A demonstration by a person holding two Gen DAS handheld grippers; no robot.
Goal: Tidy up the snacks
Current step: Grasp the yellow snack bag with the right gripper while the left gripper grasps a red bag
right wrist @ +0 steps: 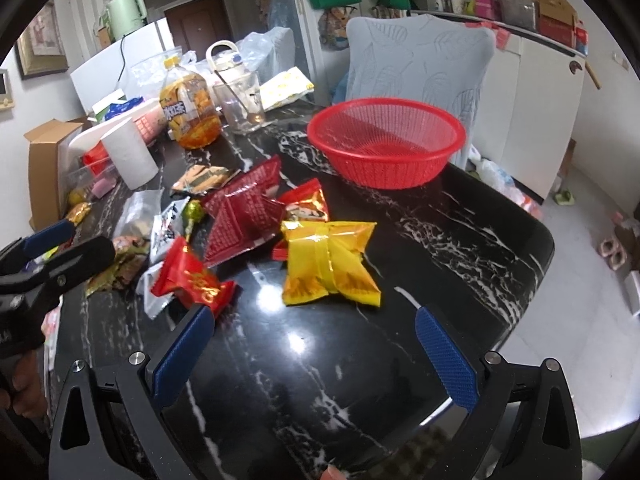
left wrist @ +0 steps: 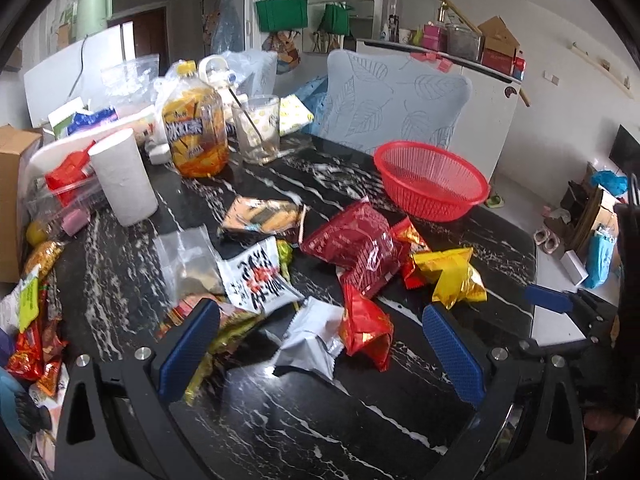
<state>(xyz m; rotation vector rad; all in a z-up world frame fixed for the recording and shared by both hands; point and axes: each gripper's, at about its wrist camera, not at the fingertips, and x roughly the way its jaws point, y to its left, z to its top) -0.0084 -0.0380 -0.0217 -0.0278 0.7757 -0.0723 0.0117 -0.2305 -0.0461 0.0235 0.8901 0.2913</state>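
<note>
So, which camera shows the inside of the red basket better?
The right wrist view: the red basket sits nearer and its empty bottom is visible. In the left wrist view the basket is farther, seen more from the side.

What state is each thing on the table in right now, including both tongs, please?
Left tongs: open, holding nothing.
Right tongs: open, holding nothing.
Red basket: upright, empty.
Yellow snack packet: lying on the table, outside the basket.
Large red packet: lying flat, crumpled.
Orange drink bottle: upright, capped.
Glass: upright, a spoon inside.
Paper roll: standing on end.
</note>
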